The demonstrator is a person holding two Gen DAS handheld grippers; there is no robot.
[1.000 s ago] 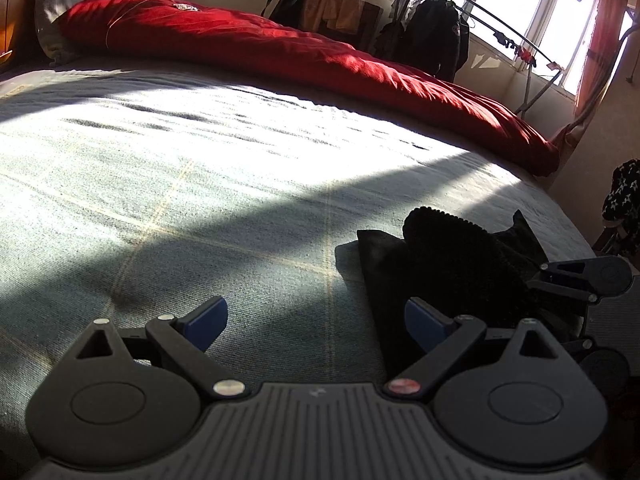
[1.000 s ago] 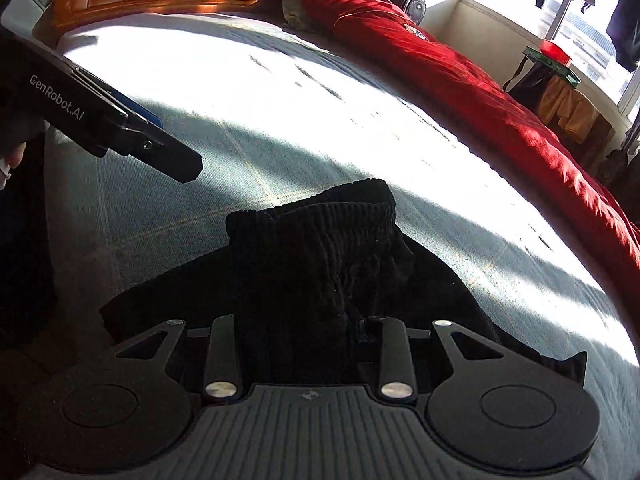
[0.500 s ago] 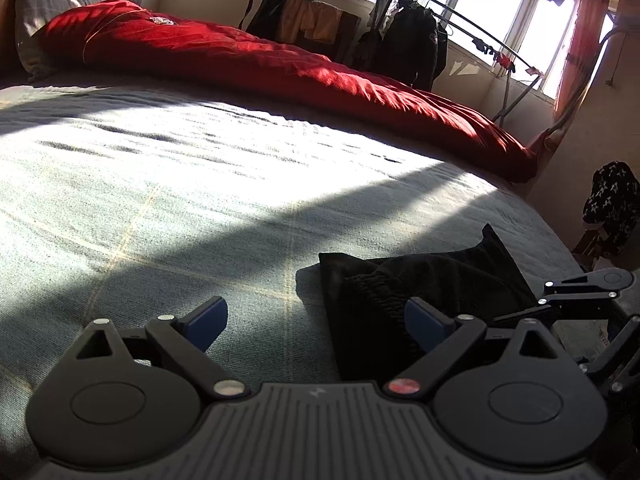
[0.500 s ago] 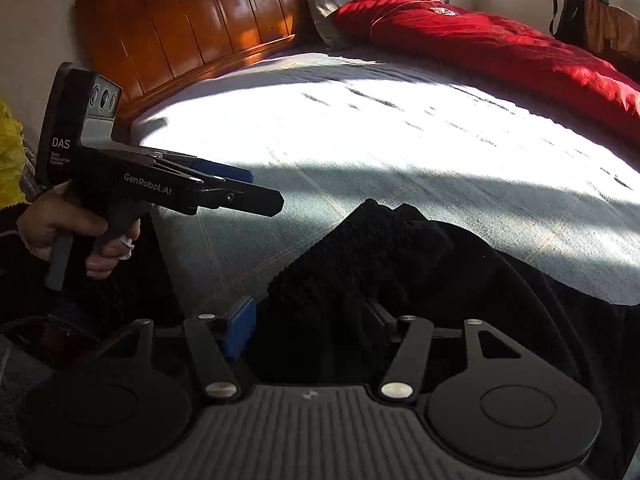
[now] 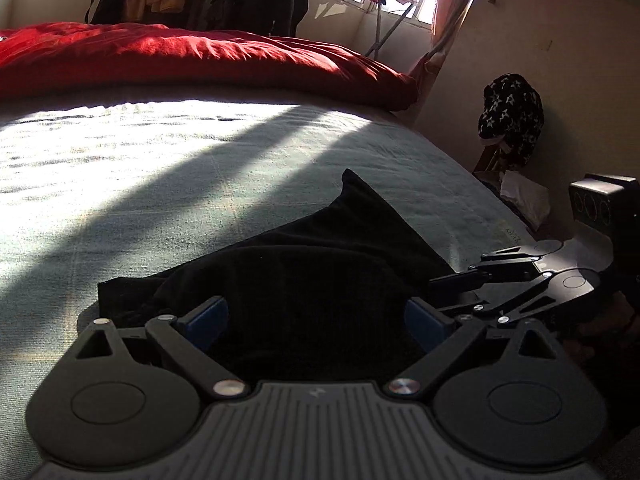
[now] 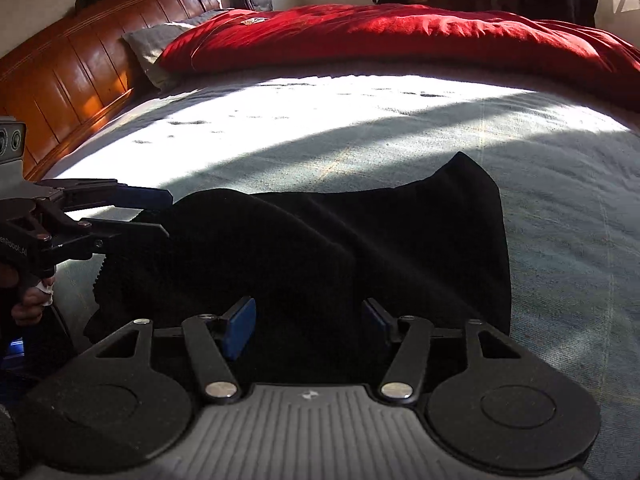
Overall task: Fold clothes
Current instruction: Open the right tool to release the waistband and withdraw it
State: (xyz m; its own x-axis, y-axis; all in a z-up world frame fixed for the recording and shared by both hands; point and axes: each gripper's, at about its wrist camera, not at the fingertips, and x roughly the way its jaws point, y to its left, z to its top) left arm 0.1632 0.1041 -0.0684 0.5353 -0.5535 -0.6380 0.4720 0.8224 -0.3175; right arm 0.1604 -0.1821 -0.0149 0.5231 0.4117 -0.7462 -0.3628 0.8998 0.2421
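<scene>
One black knitted garment (image 6: 360,240) on grey-green bedspread (image 6: 560,200); two grippers, left (image 5: 316,316) and right (image 6: 310,320), both agape, straddling cloth ungripped; right's jaws just opened.

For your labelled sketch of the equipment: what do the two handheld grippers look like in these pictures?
Both the left gripper and the right gripper are matt black, with linked bar arms, silver pivot pins, blue pads and a ribbed grey base. White lettering marks the left gripper's side.

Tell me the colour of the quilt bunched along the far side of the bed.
Red quilt; clearest in the right wrist view.
</scene>
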